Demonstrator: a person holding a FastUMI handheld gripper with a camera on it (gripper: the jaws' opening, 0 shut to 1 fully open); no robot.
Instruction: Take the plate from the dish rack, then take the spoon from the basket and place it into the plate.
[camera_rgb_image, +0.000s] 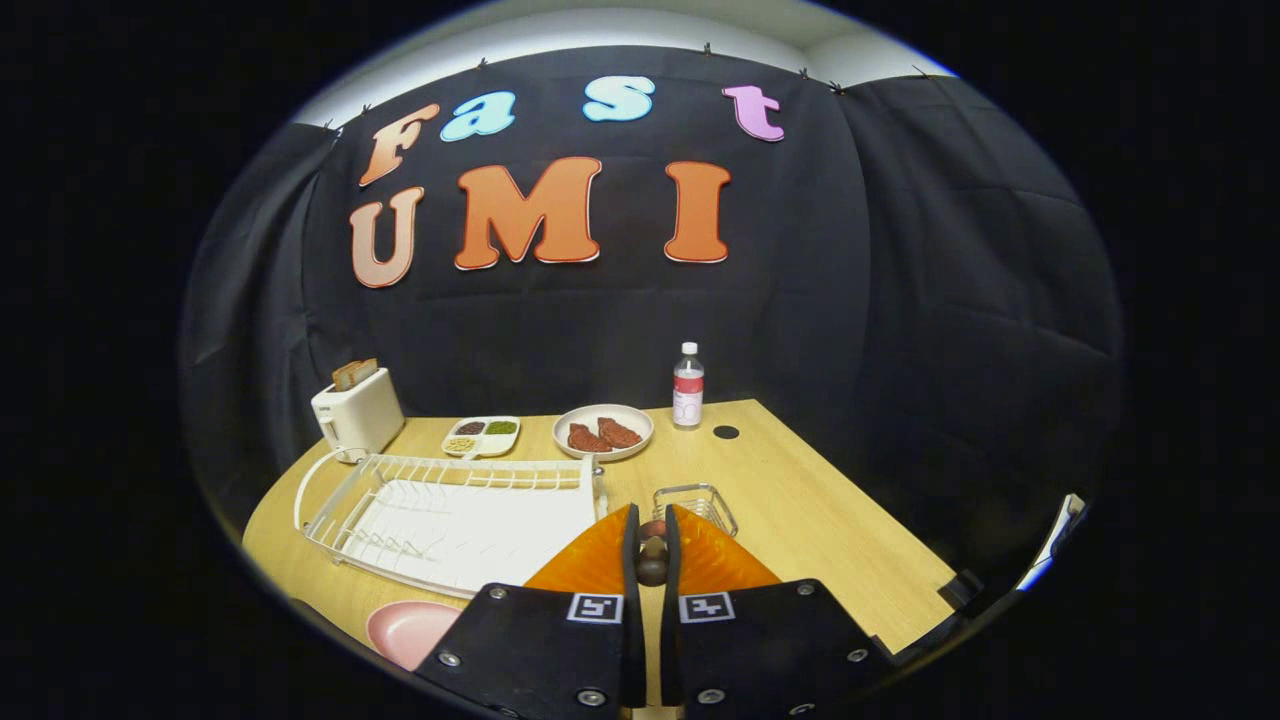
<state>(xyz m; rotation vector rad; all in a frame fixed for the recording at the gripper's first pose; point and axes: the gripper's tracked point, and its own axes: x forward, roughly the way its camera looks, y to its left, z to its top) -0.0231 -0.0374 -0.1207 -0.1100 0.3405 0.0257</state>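
Note:
My gripper (651, 522) is raised above the wooden table (820, 520), and its two fingers are shut on a dark brown spoon (652, 562). I see the spoon end-on as a small rounded shape in the narrow gap between them. The wire basket (697, 504) stands just beyond the fingertips, slightly to their right. A pink plate (405, 630) lies flat on the table near its front edge, left of the gripper and in front of the white dish rack (450, 512). The rack holds no dishes.
Along the back of the table stand a white toaster (357, 412) with bread in it, a small divided dish (482, 436) of condiments, a round plate with meat pieces (603, 433) and a water bottle (688, 386). A dark hole (726, 432) marks the tabletop near the bottle.

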